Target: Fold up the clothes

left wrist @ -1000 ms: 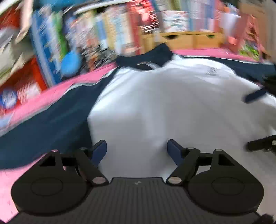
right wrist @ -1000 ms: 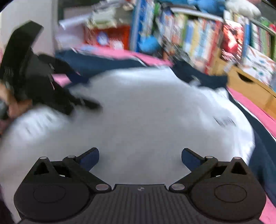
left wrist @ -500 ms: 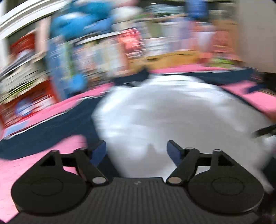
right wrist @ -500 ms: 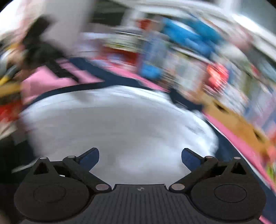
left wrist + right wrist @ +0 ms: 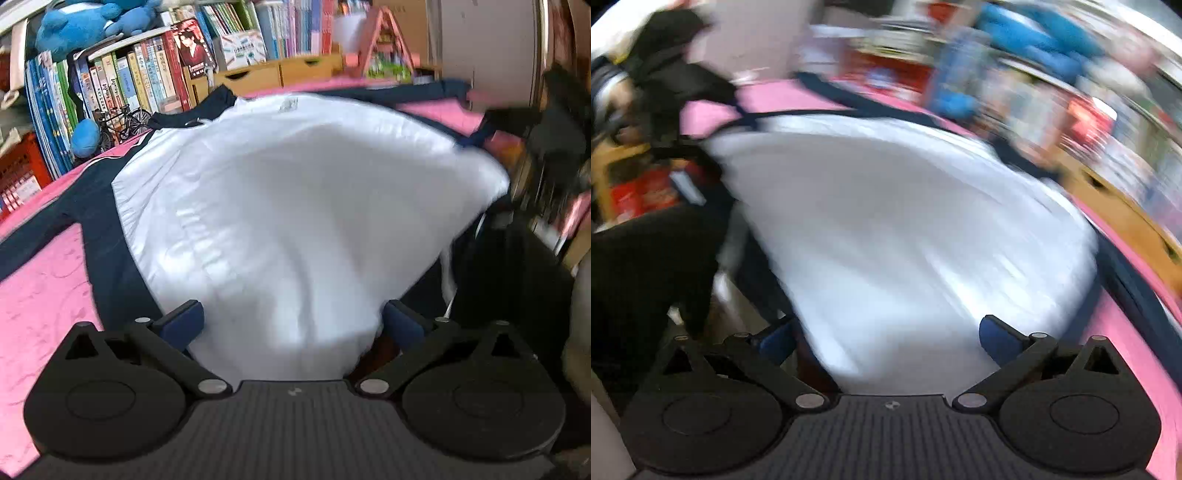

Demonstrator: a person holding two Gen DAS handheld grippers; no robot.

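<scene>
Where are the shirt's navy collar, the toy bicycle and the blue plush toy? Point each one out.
Navy collar (image 5: 218,105), left wrist view: on the collar's dark fabric.
Toy bicycle (image 5: 123,120), left wrist view: on its frame between the wheels.
Blue plush toy (image 5: 79,26), left wrist view: on its body atop the books.

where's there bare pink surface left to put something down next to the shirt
Bare pink cover lies left of the shirt, beside its navy sleeve; a narrower strip lies on its other side. The back edge is crowded by books and wooden drawers.
</scene>
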